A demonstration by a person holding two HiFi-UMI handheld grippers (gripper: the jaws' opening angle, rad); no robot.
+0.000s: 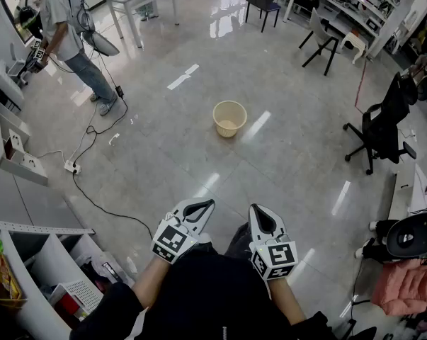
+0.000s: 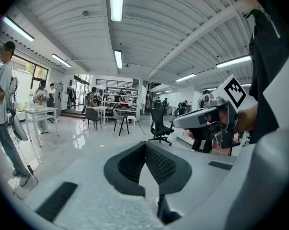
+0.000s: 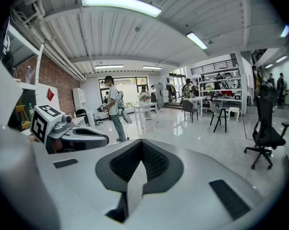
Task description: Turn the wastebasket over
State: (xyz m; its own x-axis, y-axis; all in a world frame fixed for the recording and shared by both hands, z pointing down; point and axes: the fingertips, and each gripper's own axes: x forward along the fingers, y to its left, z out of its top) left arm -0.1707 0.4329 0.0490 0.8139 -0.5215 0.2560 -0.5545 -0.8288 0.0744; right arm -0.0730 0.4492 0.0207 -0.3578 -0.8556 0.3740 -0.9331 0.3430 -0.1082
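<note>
Head view, looking steeply down: the wastebasket (image 1: 229, 118), a pale cream round bucket, stands upright with its mouth upward on the glossy tiled floor (image 1: 284, 161), near the middle of the room. It is well apart from both grippers, ahead of them. Its inside appears bare, though at this size that is not certain. The left gripper (image 1: 209, 205) and the right gripper (image 1: 258, 210) are held side by side just in front of the person's dark-clothed body, near each other but not touching, each with its marker cube towards the wearer. In the left gripper view the two dark ribbed pads meet at their tips with nothing between them, and the jaws point out over the open floor. The right gripper view shows the same: pads together, gripping nothing. Each of these views also catches the other gripper at its side. At the upper left a second person (image 1: 63, 30) in a grey shirt and jeans stands beside a white counter. From there a black cable (image 1: 94, 198) trails across the floor past a white power strip (image 1: 72, 167). A black office chair (image 1: 380, 129) stands at the right, and white shelving (image 1: 36, 250) fills the lower left corner.
</note>
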